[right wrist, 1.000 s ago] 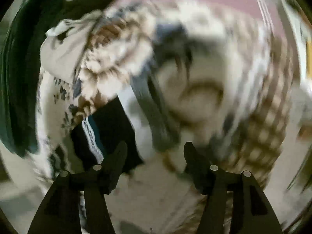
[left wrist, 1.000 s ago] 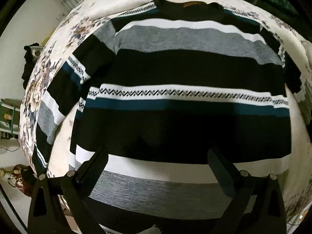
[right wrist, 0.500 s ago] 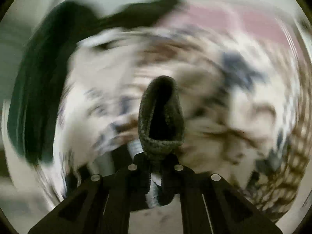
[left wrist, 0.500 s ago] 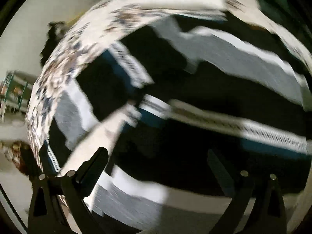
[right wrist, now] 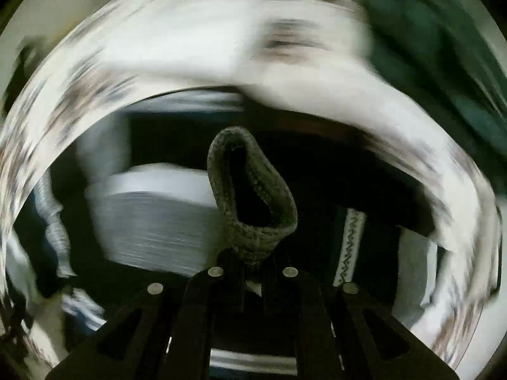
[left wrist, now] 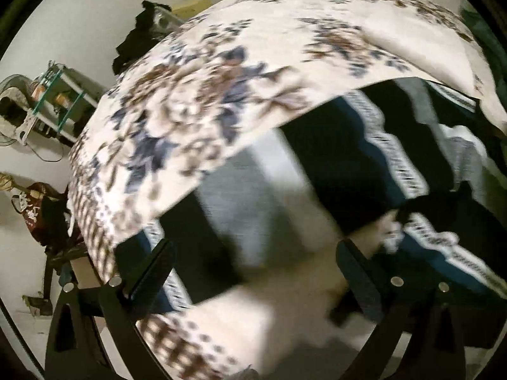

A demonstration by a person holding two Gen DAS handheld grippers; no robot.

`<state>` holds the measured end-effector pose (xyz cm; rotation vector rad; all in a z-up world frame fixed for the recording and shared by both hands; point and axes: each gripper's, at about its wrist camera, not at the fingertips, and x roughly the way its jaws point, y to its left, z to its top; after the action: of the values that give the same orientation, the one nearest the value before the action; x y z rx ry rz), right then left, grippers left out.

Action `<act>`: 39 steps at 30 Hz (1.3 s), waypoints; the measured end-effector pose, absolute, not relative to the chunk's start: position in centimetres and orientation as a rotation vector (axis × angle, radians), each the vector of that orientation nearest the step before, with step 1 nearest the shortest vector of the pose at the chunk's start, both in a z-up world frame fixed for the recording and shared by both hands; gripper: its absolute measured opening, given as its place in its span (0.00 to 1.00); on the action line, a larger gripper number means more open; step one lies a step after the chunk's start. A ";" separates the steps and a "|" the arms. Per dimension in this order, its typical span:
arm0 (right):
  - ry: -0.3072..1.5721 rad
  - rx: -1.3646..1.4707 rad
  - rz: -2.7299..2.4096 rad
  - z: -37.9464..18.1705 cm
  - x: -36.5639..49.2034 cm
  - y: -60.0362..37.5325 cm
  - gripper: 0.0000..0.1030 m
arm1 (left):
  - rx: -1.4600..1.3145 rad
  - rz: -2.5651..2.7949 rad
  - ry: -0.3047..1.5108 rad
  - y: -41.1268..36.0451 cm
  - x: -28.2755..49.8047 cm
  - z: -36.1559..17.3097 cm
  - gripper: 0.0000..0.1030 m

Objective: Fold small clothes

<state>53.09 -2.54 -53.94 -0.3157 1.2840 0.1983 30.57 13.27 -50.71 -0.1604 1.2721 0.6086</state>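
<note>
A knit sweater striped in black, grey, white and teal lies on a floral bedspread (left wrist: 202, 95). In the left wrist view its left sleeve (left wrist: 240, 196) runs slantwise under my left gripper (left wrist: 256, 262). That gripper is open, hangs above the sleeve and holds nothing. In the right wrist view my right gripper (right wrist: 253, 269) is shut on the dark ribbed sleeve cuff (right wrist: 228, 221), which sticks up as a loop between the fingers. Behind the cuff the blurred sweater body (right wrist: 152, 221) shows its grey and white bands.
The bed's left edge drops to a pale floor, where a metal shelf (left wrist: 54, 95), a red bag (left wrist: 35, 212) and a dark heap of clothes (left wrist: 139, 38) stand. Dark green fabric (right wrist: 443, 47) lies at the bed's far side.
My left gripper has swept from over the sweater's body to its left sleeve and rolled, still open. My right gripper closed on the cuff and carried it over the sweater's body.
</note>
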 end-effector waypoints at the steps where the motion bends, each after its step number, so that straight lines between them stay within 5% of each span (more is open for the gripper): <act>1: 1.273 -0.361 0.238 -54.4 52.5 1.0 0.07 | -0.162 0.616 1.277 14.2 30.0 -50.8 1.00; 7: 1.346 -0.486 0.243 -58.1 51.4 7.8 0.14 | -0.222 0.639 1.301 19.2 27.5 -51.8 1.00; 9: 1.426 -0.347 0.275 -57.6 51.5 6.0 0.43 | -0.272 0.649 1.302 21.0 26.5 -51.7 1.00; 12: 1.451 -0.094 0.317 -54.6 51.0 2.0 0.66 | -0.384 0.640 1.276 23.6 24.2 -50.9 1.00; 18: 1.496 0.126 0.205 -51.8 46.9 -6.7 0.68 | -0.699 0.604 1.287 28.4 18.5 -53.0 1.00; 24: 1.607 0.258 0.056 -56.5 44.1 -10.7 0.67 | -1.073 0.604 1.274 31.4 15.5 -59.3 0.98; 25: 1.620 0.268 0.039 -57.0 43.6 -11.1 0.67 | -1.126 0.618 1.244 31.8 15.2 -60.1 0.94; 27: 1.637 0.266 0.027 -57.7 42.8 -11.3 0.68 | -1.127 0.655 1.217 32.0 15.4 -60.2 0.69; 29: 1.645 0.244 0.023 -58.3 42.4 -10.8 0.68 | -1.057 0.673 1.202 32.1 16.3 -58.5 0.05; 39: 1.685 0.242 0.099 -59.0 40.5 -4.3 0.67 | -0.908 0.666 0.959 40.0 21.8 -48.2 0.06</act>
<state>40.51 -4.26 -58.96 0.2424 1.6851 0.0991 21.77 40.04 -48.20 -0.9077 0.9588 0.6663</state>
